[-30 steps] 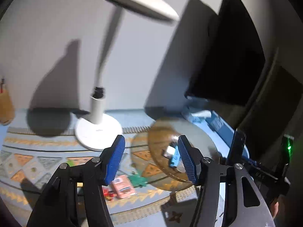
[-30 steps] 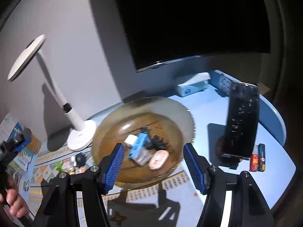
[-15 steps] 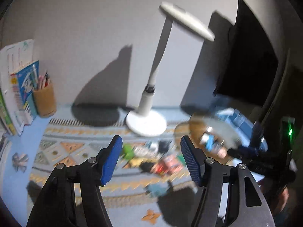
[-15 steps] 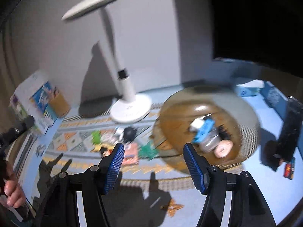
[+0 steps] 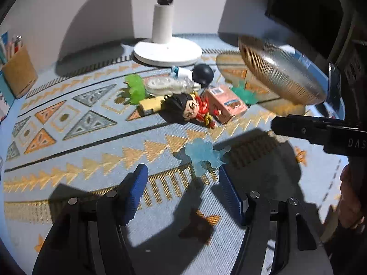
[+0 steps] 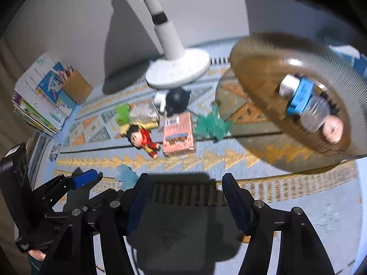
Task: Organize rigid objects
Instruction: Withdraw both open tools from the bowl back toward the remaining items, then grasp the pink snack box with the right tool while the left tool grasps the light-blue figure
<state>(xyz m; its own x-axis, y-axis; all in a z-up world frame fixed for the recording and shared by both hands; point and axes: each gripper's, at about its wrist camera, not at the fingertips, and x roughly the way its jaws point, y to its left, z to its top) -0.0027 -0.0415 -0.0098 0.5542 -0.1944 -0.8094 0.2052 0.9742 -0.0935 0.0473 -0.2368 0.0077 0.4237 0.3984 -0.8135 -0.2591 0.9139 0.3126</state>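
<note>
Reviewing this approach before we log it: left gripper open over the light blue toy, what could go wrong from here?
1. The light blue toy sits toward the right finger of the left gripper, not centred; closing may nudge it aside.
2. The right gripper hangs close by, so the two could collide.
3. The glass bowl already holds items; a drop may knock them.

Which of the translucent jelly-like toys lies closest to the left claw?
The pale blue one, just ahead of the left claw; the lime green and teal ones lie farther back.

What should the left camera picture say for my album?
Open left gripper nears a pale blue toy on the patterned mat.
</note>
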